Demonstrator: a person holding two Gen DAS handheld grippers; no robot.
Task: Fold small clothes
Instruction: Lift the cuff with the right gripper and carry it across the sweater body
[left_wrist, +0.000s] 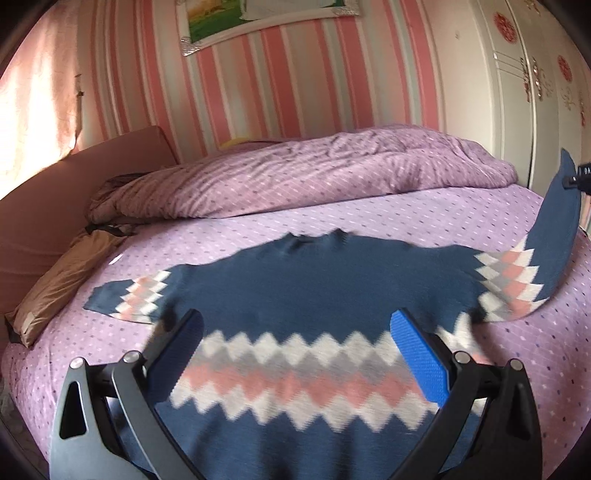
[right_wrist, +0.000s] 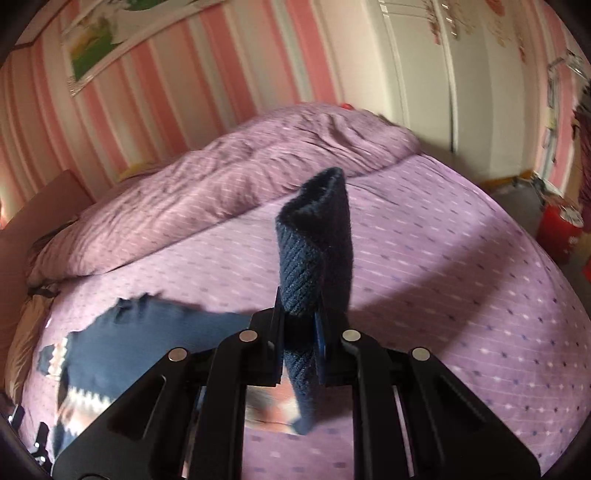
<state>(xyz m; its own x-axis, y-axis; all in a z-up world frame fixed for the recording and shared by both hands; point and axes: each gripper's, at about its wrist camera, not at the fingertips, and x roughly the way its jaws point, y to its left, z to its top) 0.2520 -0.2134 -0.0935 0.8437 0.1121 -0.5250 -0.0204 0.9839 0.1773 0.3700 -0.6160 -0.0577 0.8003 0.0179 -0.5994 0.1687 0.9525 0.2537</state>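
Note:
A small navy sweater (left_wrist: 317, 284) with white, grey and pink diamond bands lies flat on the purple bed sheet (left_wrist: 258, 229), neck away from me. My left gripper (left_wrist: 295, 325) is open just above its chest band, holding nothing. My right gripper (right_wrist: 301, 314) is shut on the navy cuff (right_wrist: 317, 236) of the sweater's right sleeve and holds it up off the bed. In the left wrist view that sleeve (left_wrist: 554, 236) rises at the far right to the right gripper (left_wrist: 581, 179). The left sleeve (left_wrist: 129, 299) lies flat.
A rumpled purple duvet (left_wrist: 295, 177) is heaped at the back of the bed. A brown pillow (left_wrist: 62, 280) and a brown headboard (left_wrist: 48, 206) are at the left. A white wardrobe (left_wrist: 517, 74) stands at the right, with a red object (right_wrist: 557, 229) on the floor.

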